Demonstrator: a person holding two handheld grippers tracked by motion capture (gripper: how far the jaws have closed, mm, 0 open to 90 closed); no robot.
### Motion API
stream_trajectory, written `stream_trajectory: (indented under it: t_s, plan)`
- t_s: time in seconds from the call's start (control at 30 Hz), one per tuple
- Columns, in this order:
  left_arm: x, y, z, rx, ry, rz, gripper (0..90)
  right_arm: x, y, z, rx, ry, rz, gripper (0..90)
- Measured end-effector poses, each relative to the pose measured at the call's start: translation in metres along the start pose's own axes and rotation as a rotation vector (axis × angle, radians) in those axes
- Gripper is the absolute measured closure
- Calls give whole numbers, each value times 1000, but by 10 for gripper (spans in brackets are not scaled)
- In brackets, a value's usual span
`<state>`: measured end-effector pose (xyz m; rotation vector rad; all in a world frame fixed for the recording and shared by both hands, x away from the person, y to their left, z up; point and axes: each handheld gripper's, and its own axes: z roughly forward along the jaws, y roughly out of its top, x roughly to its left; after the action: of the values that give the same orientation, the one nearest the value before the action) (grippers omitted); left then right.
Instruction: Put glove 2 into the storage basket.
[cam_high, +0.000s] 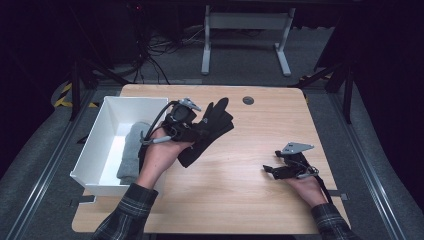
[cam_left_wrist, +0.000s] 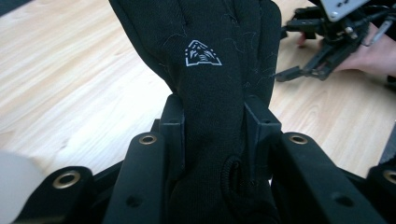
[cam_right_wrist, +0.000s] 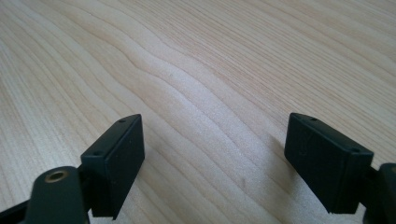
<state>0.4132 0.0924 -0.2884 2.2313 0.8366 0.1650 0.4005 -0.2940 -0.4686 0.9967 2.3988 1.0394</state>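
Dark room, pale wooden desk (cam_high: 240, 165), and a white bin (cam_high: 95, 145) at its left edge with a grey cloth (cam_high: 131, 150) already lying inside. The left gripper (cam_left_wrist: 212, 116) pinches a black glove (cam_left_wrist: 210, 60) near its cuff, lifted clear of the wood, probably bound for that bin. The right gripper (cam_right_wrist: 212, 154) rests low with fingers spread, holding nothing, well apart.

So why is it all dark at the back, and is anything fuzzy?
High view: light falls on the table, the room behind stays dark. Left gripper view: the black glove looks sharp, the pale blob at bottom left is blurred. Right gripper view: wood grain is crisp, faint shadows lie beside the jaws.
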Motion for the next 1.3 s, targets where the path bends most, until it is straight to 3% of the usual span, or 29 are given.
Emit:
stream_trajectory:
  t_s: [0.37,0.8,1.0,1.1,1.13,1.3]
  plan:
    - [29,-18,-40,-43,75,-80,668,0,0,0,1,-1,0,204]
    - [64,-58,-82,-76,173,-193,668,1,0,0,0,-4,3,201]
    - [82,-80,-86,-59,222,-263,667,1,0,1,1,-5,4,200]
    - [87,-89,-83,-45,238,-293,667,1,0,1,0,-6,5,199]
    - [93,-97,-79,-28,262,-320,667,1,1,1,1,-6,6,199]
    - [105,-111,-69,0,282,-365,667,1,1,1,1,-8,7,198]
